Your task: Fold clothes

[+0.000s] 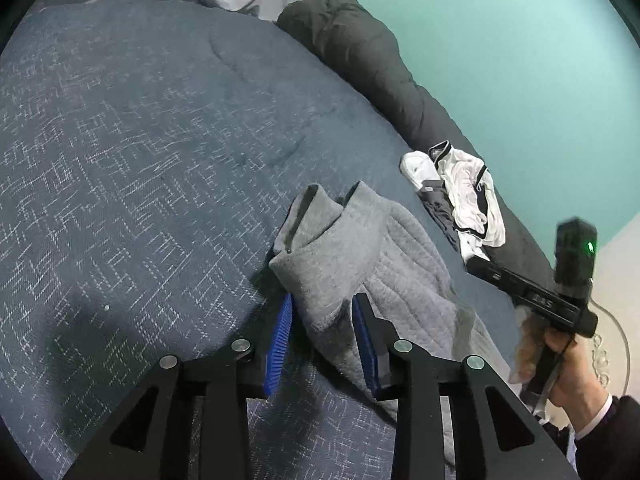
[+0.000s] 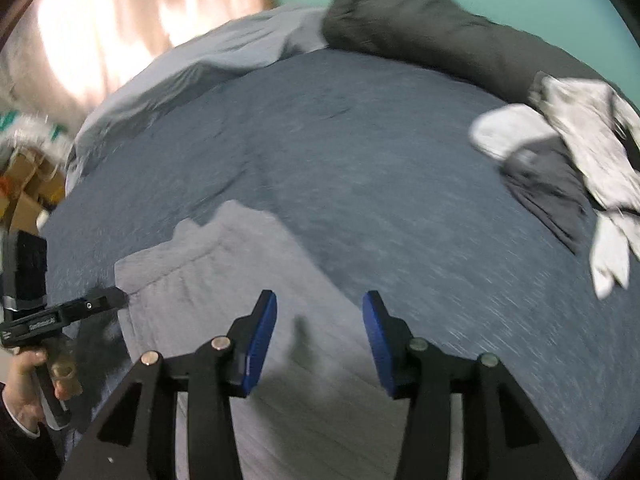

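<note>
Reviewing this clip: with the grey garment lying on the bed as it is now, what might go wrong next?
1. The left gripper has its jaws open around a bunched fold of the grey garment; closing there may trap several layers and crease the fold.
2. The right gripper hangs open over the garment, holding nothing, so that side could drag.
3. The unfolded pile lies close by and may snag.

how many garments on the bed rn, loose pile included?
At least 3: grey garment between the left gripper's jaws; in the pile by the dark bolster, a white black-trimmed piece over a dark grey one. More may be hidden.
</note>
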Available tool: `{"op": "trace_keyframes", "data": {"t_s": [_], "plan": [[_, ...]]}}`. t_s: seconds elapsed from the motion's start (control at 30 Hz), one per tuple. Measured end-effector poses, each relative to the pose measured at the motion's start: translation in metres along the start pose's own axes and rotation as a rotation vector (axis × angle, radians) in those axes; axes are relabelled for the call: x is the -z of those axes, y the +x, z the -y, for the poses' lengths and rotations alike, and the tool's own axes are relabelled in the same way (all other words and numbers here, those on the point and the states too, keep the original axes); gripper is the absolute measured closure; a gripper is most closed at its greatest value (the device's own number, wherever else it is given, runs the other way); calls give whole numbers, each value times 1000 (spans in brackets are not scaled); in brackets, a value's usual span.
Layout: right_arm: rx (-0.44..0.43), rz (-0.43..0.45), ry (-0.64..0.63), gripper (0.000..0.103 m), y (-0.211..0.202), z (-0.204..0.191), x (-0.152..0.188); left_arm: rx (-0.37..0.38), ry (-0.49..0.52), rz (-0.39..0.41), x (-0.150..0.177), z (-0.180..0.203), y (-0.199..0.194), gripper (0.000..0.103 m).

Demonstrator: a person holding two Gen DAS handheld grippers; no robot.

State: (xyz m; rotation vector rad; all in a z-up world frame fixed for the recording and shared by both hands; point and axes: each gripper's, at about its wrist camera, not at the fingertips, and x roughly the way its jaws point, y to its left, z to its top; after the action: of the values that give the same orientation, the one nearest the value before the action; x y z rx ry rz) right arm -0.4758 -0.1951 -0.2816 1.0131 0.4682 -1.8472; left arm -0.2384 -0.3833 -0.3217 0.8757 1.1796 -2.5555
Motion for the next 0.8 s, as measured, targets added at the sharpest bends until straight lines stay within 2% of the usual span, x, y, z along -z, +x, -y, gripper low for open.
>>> {"op": "trace_keyframes", "data": {"t_s": [0.2,0.37,0.4,0.47,0.57,0.67,0.8], "plan": [[24,-50,-79,57,35,-30,-24,-1,4,8,-2,0,-1,69],[50,-95,-87,58,55,-34,-29,6,-2,-1,-2,-4,1,70],[52,-97,-92,61,57,-35,-29,7,-3,-3,-2,-5,2,70],[53,-88,-113,83,58,-39,-28,9,-2,-5,-1,-5,2,72],[58,-60,-148,99,54,-45,-27,14,-1,-4,0,-4,1,81],[53,13,-186,100,39,-53,-29,11,6,8,-1,0,-5,85],[34,144,-238,100,3,-62,-37,16,-12,29,3,0,-15,86]]}}
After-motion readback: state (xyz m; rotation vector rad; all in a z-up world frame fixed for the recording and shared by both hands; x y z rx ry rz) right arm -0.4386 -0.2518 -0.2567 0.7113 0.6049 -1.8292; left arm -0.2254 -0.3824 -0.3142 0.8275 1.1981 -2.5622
